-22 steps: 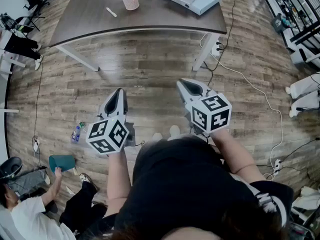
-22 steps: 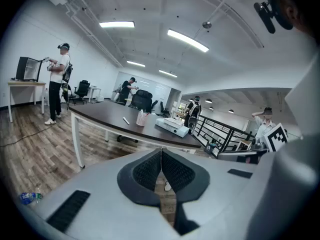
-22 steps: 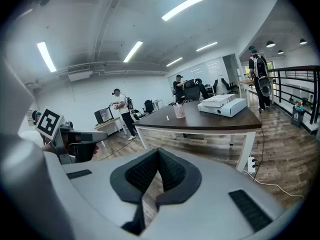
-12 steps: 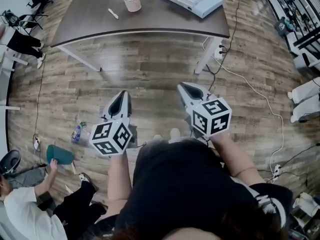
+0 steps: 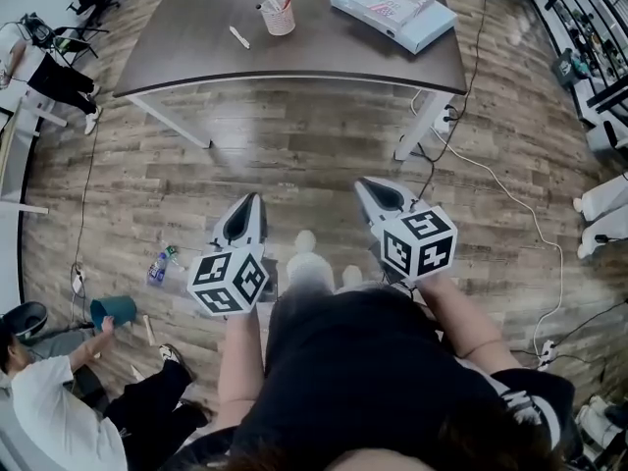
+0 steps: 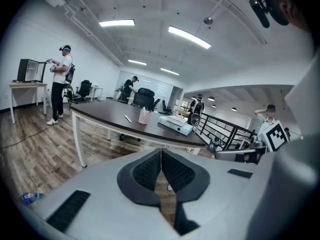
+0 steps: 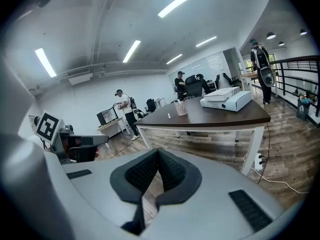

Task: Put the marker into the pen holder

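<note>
Nearest the body, the left tongs [image 5: 251, 204] and right tongs [image 5: 371, 188] hang over the wooden floor [image 5: 314, 165], each pair pressed together with nothing between. Well ahead stands the desk [image 5: 334, 52]. On it the marker [image 5: 238, 36] lies flat, just left of the pen holder [image 5: 279, 16] and apart from it. A white box [image 5: 392, 8] sits further right. The likely risks: tongs arriving without parting would nudge the thin marker and roll it away, and a slanted insertion could tip the light, already stocked holder.
</note>
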The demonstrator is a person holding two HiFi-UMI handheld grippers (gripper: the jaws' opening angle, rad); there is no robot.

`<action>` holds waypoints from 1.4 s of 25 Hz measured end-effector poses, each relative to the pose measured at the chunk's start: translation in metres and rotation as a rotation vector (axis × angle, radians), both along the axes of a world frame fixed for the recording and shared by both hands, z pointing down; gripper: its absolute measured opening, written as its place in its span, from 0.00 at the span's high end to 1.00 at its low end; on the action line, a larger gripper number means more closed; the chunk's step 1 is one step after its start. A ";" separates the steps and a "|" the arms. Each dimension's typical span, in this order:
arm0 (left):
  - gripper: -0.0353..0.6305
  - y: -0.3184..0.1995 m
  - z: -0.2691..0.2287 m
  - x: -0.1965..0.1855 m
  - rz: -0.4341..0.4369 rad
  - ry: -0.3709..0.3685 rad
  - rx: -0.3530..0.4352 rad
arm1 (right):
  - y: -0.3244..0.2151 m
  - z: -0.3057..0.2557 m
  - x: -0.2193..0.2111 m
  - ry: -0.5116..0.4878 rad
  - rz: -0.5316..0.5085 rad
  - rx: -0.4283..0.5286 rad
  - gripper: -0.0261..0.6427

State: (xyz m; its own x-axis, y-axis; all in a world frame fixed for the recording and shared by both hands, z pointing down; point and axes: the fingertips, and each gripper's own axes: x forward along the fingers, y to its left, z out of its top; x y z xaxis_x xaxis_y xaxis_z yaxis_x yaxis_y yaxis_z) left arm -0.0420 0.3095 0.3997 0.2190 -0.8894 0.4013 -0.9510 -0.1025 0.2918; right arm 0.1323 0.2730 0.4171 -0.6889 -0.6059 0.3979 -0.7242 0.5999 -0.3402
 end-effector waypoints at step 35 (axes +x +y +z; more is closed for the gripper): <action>0.77 -0.201 0.041 -0.143 0.175 0.012 -0.074 | -0.167 0.015 -0.159 0.091 0.081 -0.030 0.93</action>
State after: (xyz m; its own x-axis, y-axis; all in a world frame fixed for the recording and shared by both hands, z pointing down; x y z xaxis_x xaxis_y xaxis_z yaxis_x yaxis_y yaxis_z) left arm -0.1853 0.1082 0.4409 0.3725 -0.8058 0.4604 -0.9171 -0.2437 0.3156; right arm -0.0269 0.1058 0.4318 -0.5985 -0.6448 0.4755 -0.7984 0.5289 -0.2877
